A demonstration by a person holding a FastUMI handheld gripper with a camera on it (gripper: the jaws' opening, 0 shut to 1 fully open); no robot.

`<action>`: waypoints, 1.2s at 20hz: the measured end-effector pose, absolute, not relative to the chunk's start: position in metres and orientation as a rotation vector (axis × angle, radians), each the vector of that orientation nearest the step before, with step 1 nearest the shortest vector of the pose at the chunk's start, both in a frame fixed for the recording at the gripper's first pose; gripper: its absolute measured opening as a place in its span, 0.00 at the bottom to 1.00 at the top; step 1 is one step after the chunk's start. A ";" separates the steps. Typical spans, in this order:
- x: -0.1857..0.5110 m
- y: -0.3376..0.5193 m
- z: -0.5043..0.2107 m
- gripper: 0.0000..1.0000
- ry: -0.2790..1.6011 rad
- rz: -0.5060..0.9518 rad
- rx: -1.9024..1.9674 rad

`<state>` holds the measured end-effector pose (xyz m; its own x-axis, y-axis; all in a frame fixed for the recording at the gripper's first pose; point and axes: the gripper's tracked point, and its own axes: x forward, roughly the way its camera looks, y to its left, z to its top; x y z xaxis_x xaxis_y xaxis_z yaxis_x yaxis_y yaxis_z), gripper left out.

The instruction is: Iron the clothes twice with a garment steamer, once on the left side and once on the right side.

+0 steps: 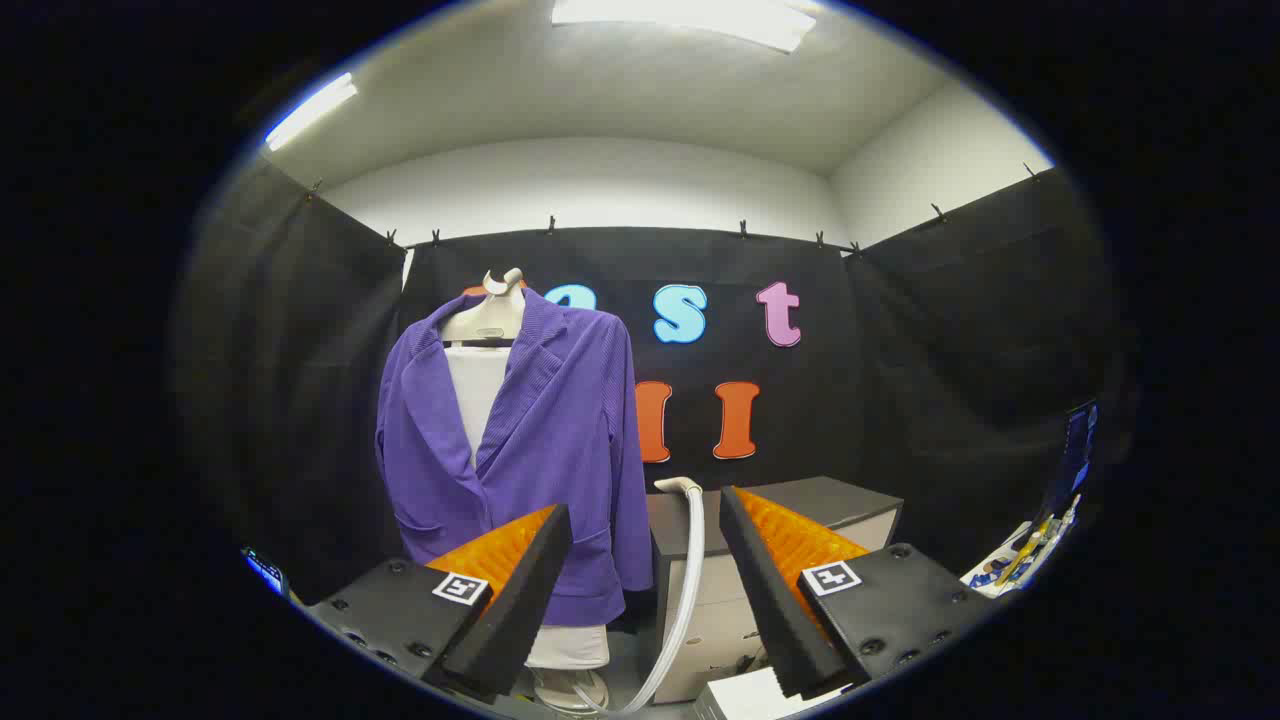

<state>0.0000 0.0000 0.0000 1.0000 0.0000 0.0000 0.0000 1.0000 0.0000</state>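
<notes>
A purple jacket (545,440) hangs upright on a white mannequin torso (478,385), beyond my left finger and a little to its left. A white steamer hose (690,560) curves down from its pale nozzle end (680,485), in the gap between my fingers but well ahead of them. My gripper (645,525) is open, with nothing between its fingers. The mannequin's base (567,688) shows below the jacket hem.
A low cabinet with a dark top (800,500) stands beyond my right finger, beside the jacket. A white box (745,698) lies close under the right finger. Colourful items (1020,560) sit at the far right.
</notes>
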 end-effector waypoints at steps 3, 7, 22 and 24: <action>-0.001 0.001 -0.001 0.99 0.002 0.001 0.003; 0.001 0.005 -0.001 0.98 0.004 0.007 0.005; 0.000 0.013 0.001 0.98 0.004 0.003 0.005; 0.004 0.013 0.004 0.98 -0.005 -0.016 0.009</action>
<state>0.0035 0.0133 0.0044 0.9999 -0.0164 0.0054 0.0163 0.9998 0.0094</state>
